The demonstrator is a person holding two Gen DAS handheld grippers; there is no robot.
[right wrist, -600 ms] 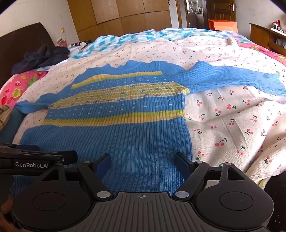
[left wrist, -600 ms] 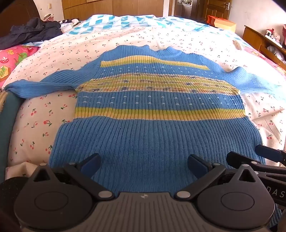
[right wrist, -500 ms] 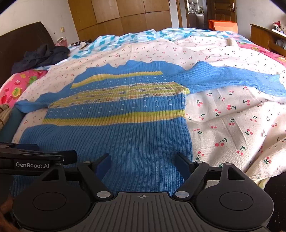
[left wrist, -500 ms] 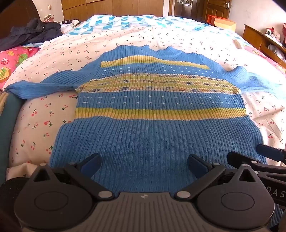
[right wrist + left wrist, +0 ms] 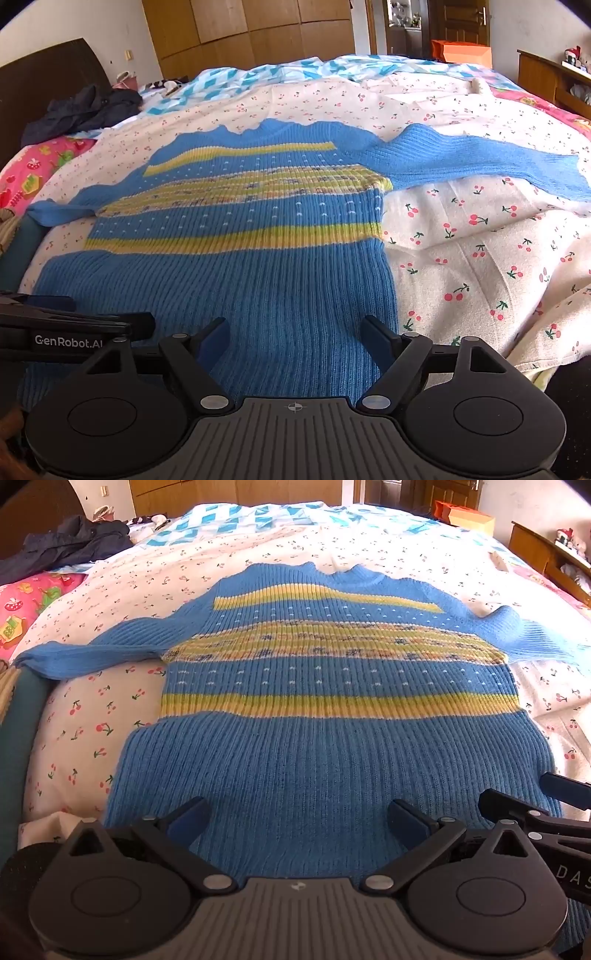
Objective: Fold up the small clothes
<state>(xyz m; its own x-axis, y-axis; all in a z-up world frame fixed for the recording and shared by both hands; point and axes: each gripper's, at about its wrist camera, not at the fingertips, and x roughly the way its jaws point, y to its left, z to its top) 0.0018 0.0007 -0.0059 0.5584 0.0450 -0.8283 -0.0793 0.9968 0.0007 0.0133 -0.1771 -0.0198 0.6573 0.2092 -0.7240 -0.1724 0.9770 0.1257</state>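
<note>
Both grippers are tilting downward over the near hem of the blue striped sweater (image 5: 332, 746), side by side. Left gripper (image 5: 299, 821) is holding its jaws spread wide, nothing between the pads but knit below; right gripper (image 5: 295, 338) likewise is standing open over the hem near the sweater's right edge — no cloth pinched. The sweater is lying flat, front up, on the cherry-print bedspread (image 5: 480, 258), sleeves stretched out sideways. Open bedspread is showing on both sides; a dark garment (image 5: 70, 544) is sitting far off by the headboard.
</note>
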